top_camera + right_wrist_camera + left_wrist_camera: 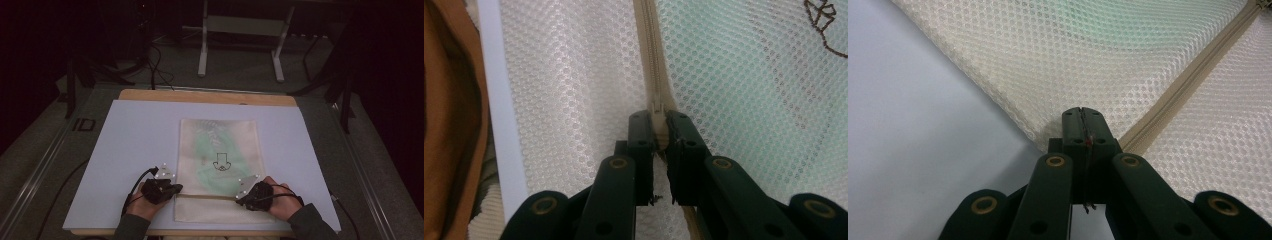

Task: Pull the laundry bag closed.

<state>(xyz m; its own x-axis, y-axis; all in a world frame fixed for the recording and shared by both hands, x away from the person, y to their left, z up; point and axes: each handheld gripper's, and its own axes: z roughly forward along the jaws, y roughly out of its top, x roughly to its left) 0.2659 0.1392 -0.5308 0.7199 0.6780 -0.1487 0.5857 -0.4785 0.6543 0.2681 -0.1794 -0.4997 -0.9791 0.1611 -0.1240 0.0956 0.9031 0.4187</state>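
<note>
Zipping step in hand: left gripper (1082,116) pinches the bag (218,145) edge, right gripper (659,120) pinches the zipper pull (657,107) (green item inside); next, draw it steadily along the zipper (1173,95).

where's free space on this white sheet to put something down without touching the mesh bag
The white sheet is bare left of the mesh bag, out to the sheet's left edge, and again right of the bag. A narrower bare strip runs beyond the bag's far edge, before the wooden board. The near edge is crowded: the left gripper and right gripper sit on the bag's zipper.
</note>
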